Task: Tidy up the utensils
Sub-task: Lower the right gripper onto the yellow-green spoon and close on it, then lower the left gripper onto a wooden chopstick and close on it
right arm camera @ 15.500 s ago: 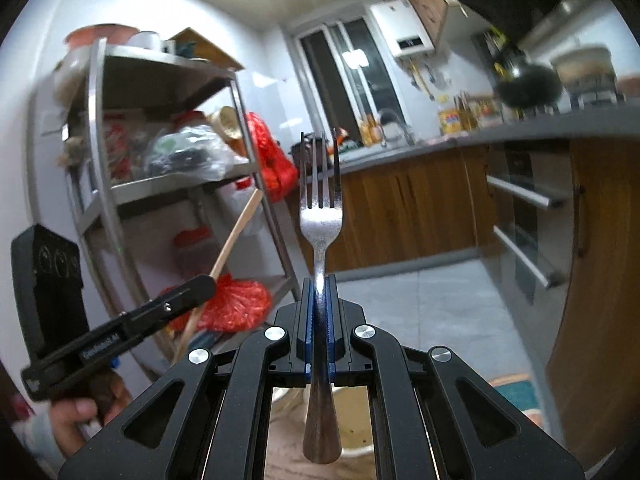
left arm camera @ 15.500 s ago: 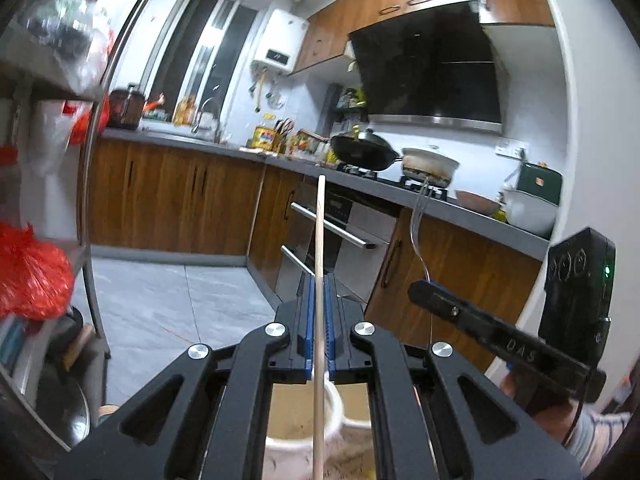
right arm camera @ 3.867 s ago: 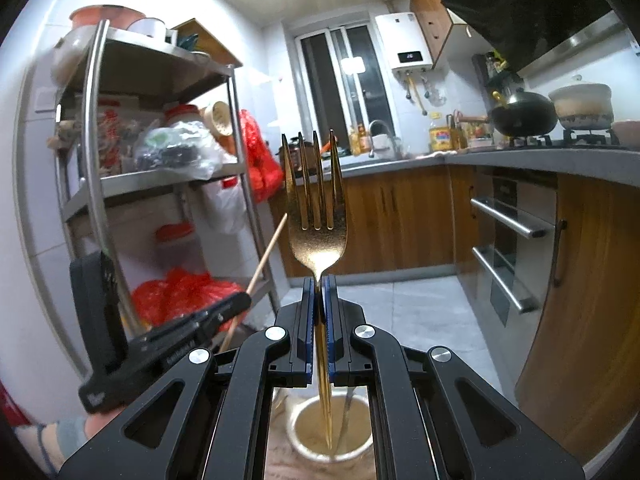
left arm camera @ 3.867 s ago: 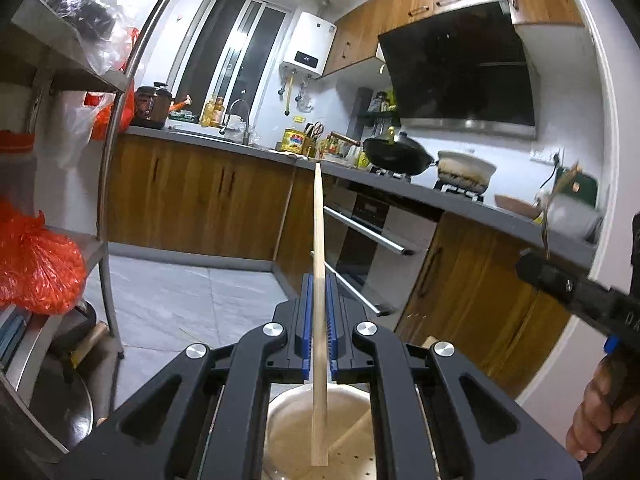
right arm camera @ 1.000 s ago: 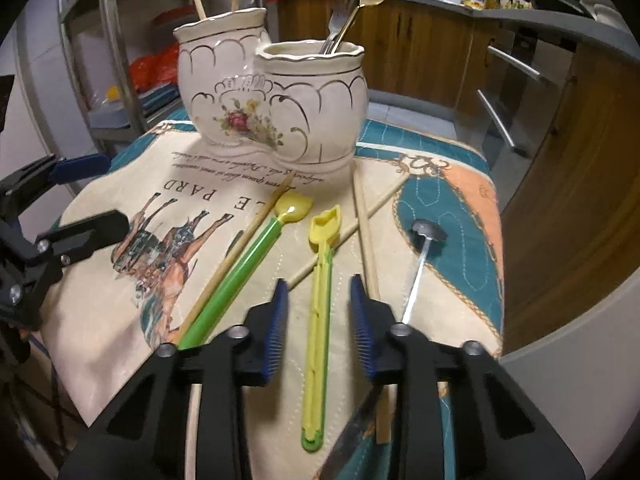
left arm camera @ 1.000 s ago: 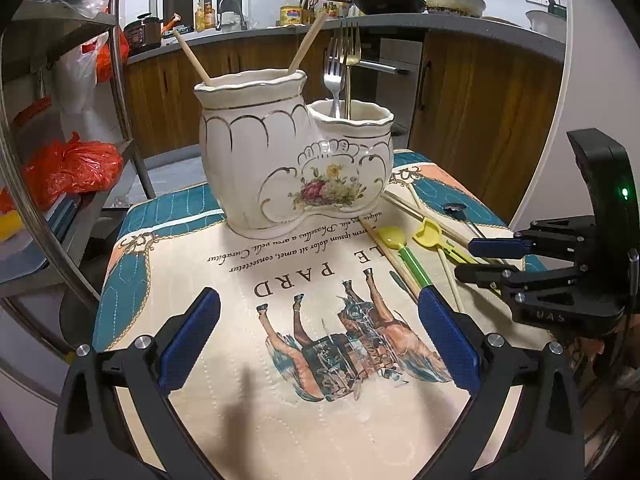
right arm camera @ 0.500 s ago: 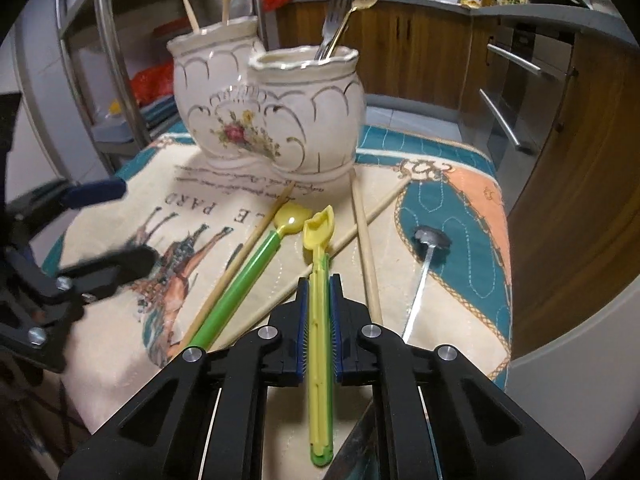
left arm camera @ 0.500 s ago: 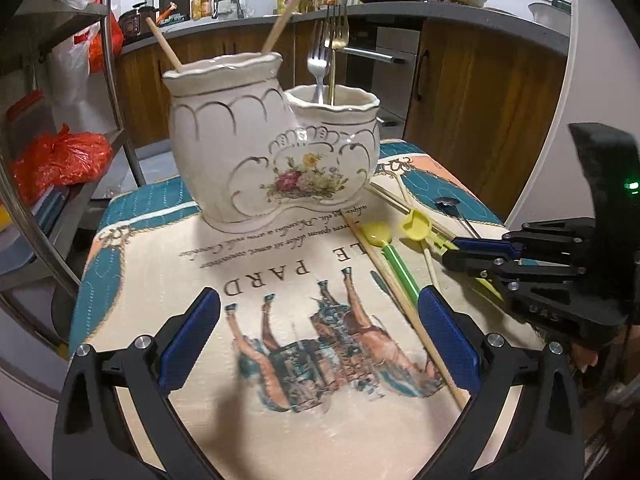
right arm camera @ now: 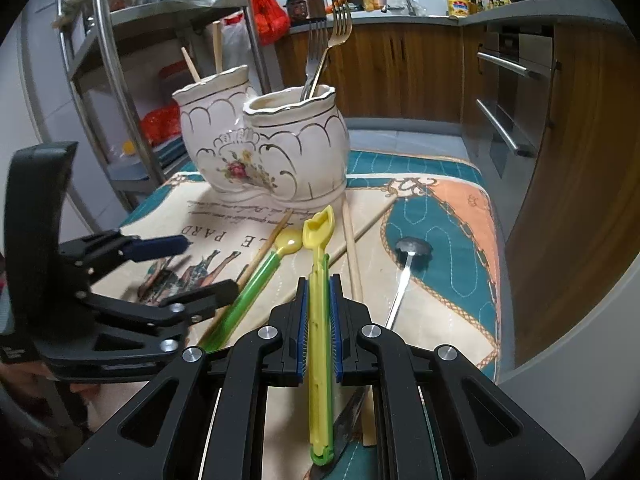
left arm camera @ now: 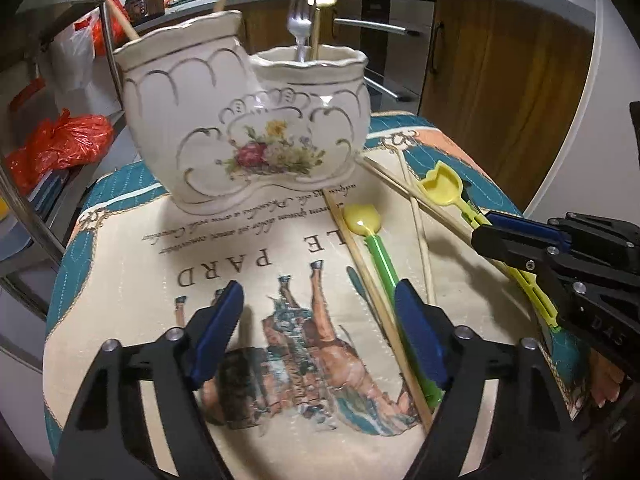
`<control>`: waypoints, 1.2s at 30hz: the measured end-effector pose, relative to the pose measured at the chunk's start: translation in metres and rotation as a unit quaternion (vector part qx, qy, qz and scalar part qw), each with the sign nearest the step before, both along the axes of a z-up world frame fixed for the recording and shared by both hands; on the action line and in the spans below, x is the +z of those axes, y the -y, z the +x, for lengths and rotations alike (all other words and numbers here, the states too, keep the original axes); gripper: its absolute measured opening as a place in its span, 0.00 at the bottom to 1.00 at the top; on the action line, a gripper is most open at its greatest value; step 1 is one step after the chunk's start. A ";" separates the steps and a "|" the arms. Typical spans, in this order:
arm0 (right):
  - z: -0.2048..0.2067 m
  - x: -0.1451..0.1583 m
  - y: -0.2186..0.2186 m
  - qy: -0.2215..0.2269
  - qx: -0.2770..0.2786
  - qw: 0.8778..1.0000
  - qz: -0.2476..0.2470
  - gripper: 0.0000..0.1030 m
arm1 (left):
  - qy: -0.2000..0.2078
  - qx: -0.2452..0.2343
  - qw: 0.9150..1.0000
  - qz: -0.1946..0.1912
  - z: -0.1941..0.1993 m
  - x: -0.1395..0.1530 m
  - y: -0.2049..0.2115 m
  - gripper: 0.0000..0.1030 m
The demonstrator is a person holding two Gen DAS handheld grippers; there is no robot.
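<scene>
printed cloth [right arm camera: 460, 216]; right hand-held gripper [right arm camera: 319, 312] pinches slim yellow spoon [right arm camera: 318, 264]; left [left arm camera: 320, 320] spread, closing.

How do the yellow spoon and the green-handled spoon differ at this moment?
The right gripper is shut on the yellow spoon, while the green-handled spoon lies free on the cloth, beside the open left gripper. The yellow spoon's bowl is squarish and its handle yellow; the green-handled spoon's bowl is rounded. Both look plastic and point towards the ceramic holder.

Floral white holder [left arm camera: 256, 128], yellow spoon [right arm camera: 318, 280]
</scene>
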State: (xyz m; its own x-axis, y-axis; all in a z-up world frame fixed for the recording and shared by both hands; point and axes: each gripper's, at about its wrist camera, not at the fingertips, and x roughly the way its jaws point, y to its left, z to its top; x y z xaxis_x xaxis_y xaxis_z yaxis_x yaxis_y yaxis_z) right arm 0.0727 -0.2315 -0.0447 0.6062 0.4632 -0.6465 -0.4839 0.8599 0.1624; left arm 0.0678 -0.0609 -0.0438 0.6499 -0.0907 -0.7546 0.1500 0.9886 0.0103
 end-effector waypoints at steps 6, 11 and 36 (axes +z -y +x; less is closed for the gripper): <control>-0.002 0.000 0.003 0.002 0.003 1.000 0.008 0.11 | -0.018 0.008 1.000 0.005 0.009 -0.005 0.005 0.59; -0.003 0.000 0.003 0.003 0.005 1.000 0.009 0.11 | -0.017 -0.007 1.000 0.018 0.012 -0.004 0.015 0.40; -0.019 0.006 -0.011 0.021 0.003 1.000 -0.004 0.11 | -0.068 -0.095 0.993 0.010 -0.034 0.003 -0.050 0.07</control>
State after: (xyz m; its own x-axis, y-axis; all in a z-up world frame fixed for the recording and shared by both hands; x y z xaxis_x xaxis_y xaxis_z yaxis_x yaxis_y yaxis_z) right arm 0.0536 -0.2208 -0.0384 0.6305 0.4616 -0.6240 -0.4947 0.8585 0.1353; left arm 0.0341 -0.0112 -0.0409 0.5147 -0.1859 -0.8370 0.3355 0.9420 -0.0029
